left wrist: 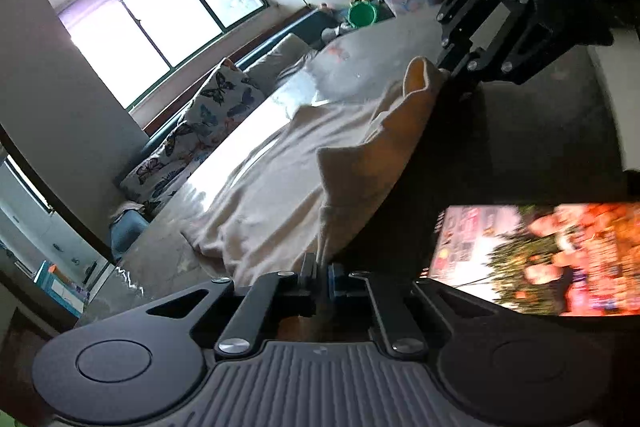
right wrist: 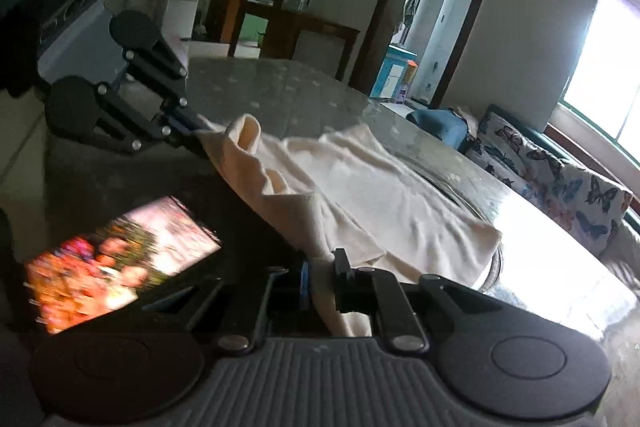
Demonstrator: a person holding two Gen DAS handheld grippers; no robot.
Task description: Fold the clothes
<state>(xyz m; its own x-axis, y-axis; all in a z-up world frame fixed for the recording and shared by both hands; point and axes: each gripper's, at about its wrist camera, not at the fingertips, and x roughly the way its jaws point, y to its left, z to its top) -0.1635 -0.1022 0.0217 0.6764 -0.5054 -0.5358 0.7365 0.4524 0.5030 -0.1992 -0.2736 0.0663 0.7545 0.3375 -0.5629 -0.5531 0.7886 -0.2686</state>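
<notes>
A cream cloth garment (left wrist: 280, 187) lies spread over a glass-topped table (left wrist: 160, 259), with its near edge lifted. My left gripper (left wrist: 322, 271) is shut on one corner of that edge. My right gripper (right wrist: 320, 275) is shut on the other corner. In the left wrist view the right gripper (left wrist: 450, 69) pinches the cloth at the upper right. In the right wrist view the left gripper (right wrist: 196, 125) pinches the garment (right wrist: 360, 187) at the left. The edge hangs taut between the two grippers, above the table (right wrist: 300, 91).
A phone with a lit colourful screen (left wrist: 540, 259) lies below the lifted edge, also in the right wrist view (right wrist: 116, 259). A butterfly-print cushion bench (left wrist: 192, 135) runs along the table's far side under a window (left wrist: 160, 11). A green bucket (left wrist: 362, 15) and toys stand beyond.
</notes>
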